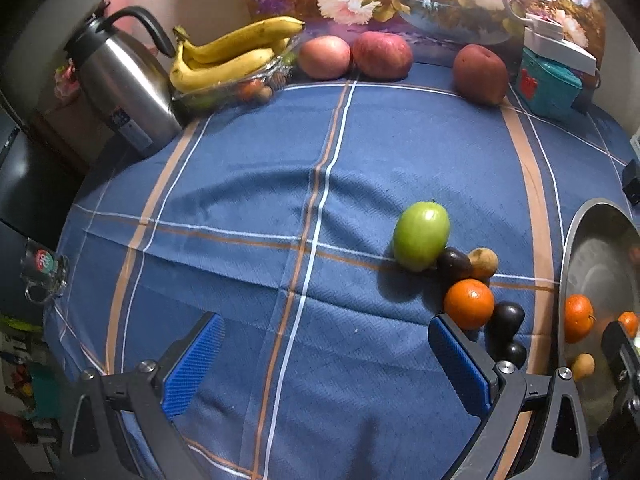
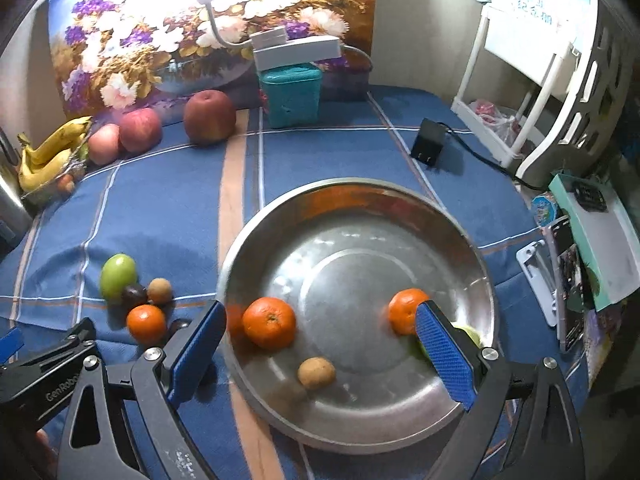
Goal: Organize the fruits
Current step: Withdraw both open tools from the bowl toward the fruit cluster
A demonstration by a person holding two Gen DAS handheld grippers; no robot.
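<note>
One readable mark, "GenRobo", on the left claw (image 2: 12,340).

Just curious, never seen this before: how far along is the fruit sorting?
Partly done. The steel bowl holds two oranges, a small brown fruit and something green. Both claws, left and right, are open and empty. The green fruit, another orange and small fruits remain on the cloth.

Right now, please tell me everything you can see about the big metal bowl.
The metal bowl is round, wide and shallow, shiny like steel, with a flat bottom and a thin rim. It stands upright on the blue tablecloth, to the right of the loose fruits. Inside lie two oranges, a small brown fruit and a green fruit partly hidden. The right gripper hovers open over it.
</note>
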